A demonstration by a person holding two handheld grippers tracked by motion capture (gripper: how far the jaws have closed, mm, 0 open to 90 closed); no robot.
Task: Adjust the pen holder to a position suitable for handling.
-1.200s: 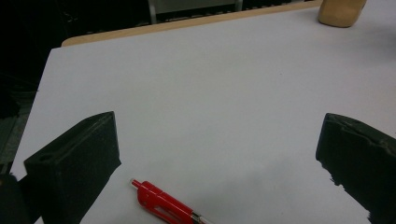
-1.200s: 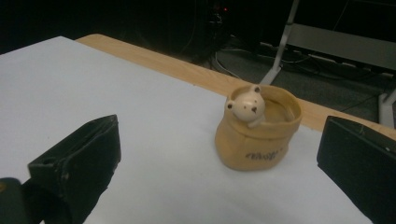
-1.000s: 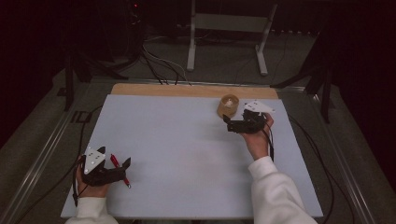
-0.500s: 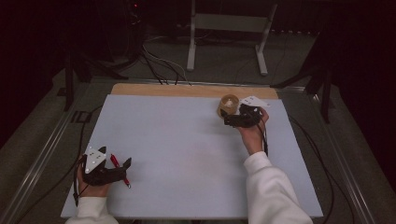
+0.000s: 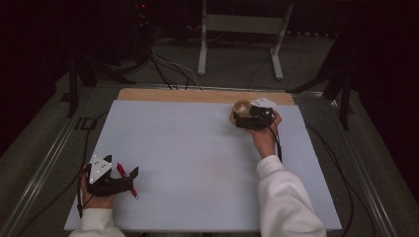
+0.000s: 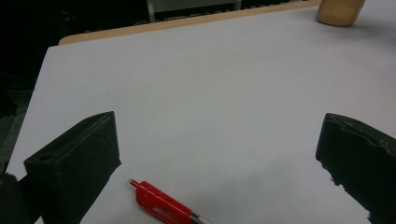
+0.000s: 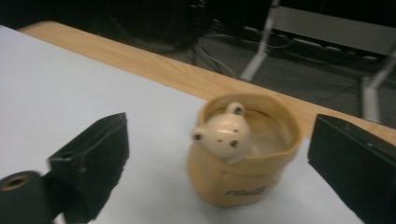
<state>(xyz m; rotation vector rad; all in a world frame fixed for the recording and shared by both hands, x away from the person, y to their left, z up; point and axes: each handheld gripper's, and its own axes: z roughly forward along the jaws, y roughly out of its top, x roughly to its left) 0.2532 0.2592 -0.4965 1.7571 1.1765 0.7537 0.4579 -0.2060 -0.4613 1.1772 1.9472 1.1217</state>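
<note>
A tan soft cup (image 7: 243, 154) with a cream bear head on its rim stands at the table's far right, near the wooden edge; the high view shows the cup (image 5: 239, 109) too. My right gripper (image 7: 219, 163) is open, its jaws wide on either side of the cup, not touching it. In the high view the right gripper (image 5: 242, 120) sits just right of the cup. A red pen (image 6: 163, 203) lies on the table at the near left, between the open jaws of my left gripper (image 6: 219, 154). From above, the pen (image 5: 126, 178) sits by the left gripper (image 5: 129, 178).
The table has a pale blue-grey mat (image 5: 197, 158) with a wooden strip (image 5: 173, 95) along its far edge. Cables (image 5: 168, 64) and a metal stand (image 5: 239, 29) lie on the dark floor beyond.
My right gripper has moved forward and left toward the cup, now bracketing it. The left gripper and pen have stayed put.
</note>
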